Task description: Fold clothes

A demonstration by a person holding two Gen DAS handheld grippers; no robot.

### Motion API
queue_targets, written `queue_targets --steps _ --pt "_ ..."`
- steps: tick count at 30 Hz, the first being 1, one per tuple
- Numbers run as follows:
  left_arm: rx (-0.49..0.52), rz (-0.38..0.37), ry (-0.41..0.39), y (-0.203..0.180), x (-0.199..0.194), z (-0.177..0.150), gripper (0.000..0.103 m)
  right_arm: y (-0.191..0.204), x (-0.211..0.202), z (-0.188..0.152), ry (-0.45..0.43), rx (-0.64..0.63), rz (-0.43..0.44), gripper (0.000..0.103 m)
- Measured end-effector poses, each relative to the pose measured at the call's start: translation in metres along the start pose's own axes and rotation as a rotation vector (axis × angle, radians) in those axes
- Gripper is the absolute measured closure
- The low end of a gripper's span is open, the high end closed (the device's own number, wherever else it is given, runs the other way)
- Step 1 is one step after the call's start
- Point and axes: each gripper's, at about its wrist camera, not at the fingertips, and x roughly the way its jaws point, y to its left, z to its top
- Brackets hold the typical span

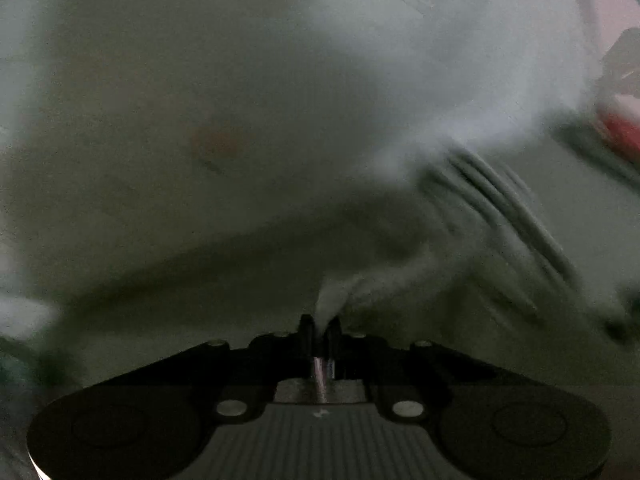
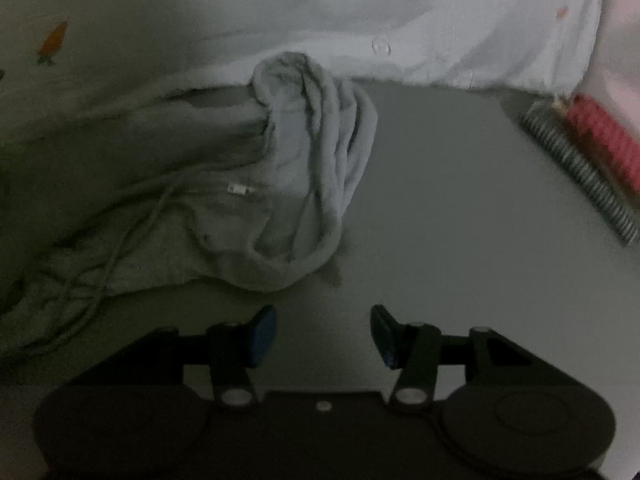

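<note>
A plain grey tabletop (image 2: 460,208) fills the middle, dim under poor light. Off at its right edge lies a striped black-and-white strip (image 2: 576,168) with something red and knitted-looking (image 2: 604,140) pressed just beside it. A pale pink surface (image 2: 616,40) shows behind them.

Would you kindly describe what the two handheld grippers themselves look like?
Both are matte black, with wide rounded bodies and silver pivot bolts. The right gripper has slim black arms ending in blue-padded jaws. The left gripper shows a ribbed grey centre plate and a shiny metal pin.
</note>
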Motion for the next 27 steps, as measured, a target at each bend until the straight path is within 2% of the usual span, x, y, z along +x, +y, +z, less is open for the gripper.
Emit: queue_targets --steps 2,3,4,5,6,8,11,14,16,17,19,20,22,24,26,27 --pt "-0.056 0.136 -0.076 0.057 0.008 0.033 0.094 0.015 0.002 -0.005 -0.023 -0.037 0.003 0.05" --pt "-0.122 0.23 -0.085 0.086 0.018 0.043 0.091 0.021 0.002 -0.005 -0.027 -0.058 0.016 0.05" --pt "-0.183 0.321 -0.085 0.112 0.029 0.053 0.091 0.03 0.005 -0.004 -0.026 -0.071 0.034 0.051" --pt "-0.22 0.393 -0.05 0.131 0.039 0.059 0.088 0.039 0.006 -0.002 -0.025 -0.082 0.061 0.05" --pt "-0.254 0.422 -0.006 0.151 0.046 0.063 0.078 0.05 0.004 -0.002 -0.025 -0.097 0.096 0.05" --pt "-0.335 0.36 0.012 0.173 0.042 0.058 0.064 0.072 -0.001 -0.001 -0.027 -0.139 0.165 0.047" --pt "-0.44 0.243 -0.009 0.172 0.016 0.023 0.032 0.109 -0.005 -0.006 -0.012 -0.212 0.307 0.042" --pt "-0.446 0.167 0.046 0.145 -0.003 -0.021 0.03 0.136 -0.001 -0.013 0.095 -0.153 0.498 0.033" --pt "-0.468 0.161 0.109 0.121 -0.016 -0.057 0.029 0.16 0.001 -0.018 0.136 -0.178 0.556 0.033" --pt "-0.494 0.155 0.14 0.114 -0.028 -0.072 0.029 0.172 -0.005 -0.023 0.112 -0.235 0.566 0.035" --pt "-0.552 0.157 0.193 0.104 -0.053 -0.102 0.029 0.207 -0.029 -0.039 -0.05 -0.503 0.58 0.035" --pt "-0.582 0.166 0.216 0.101 -0.064 -0.116 0.029 0.223 -0.039 -0.052 -0.131 -0.657 0.583 0.033" --pt "-0.637 0.206 0.246 0.104 -0.084 -0.135 0.026 0.253 -0.051 -0.086 -0.218 -0.992 0.625 0.032" --pt "-0.693 0.247 0.275 0.108 -0.102 -0.153 0.025 0.269 -0.055 -0.112 -0.287 -1.143 0.648 0.032" --pt "-0.764 0.268 0.274 0.111 -0.113 -0.161 0.025 0.284 -0.054 -0.126 -0.335 -1.192 0.609 0.029" --pt "-0.798 0.269 0.257 0.111 -0.118 -0.163 0.025 0.292 -0.054 -0.133 -0.358 -1.215 0.588 0.02"
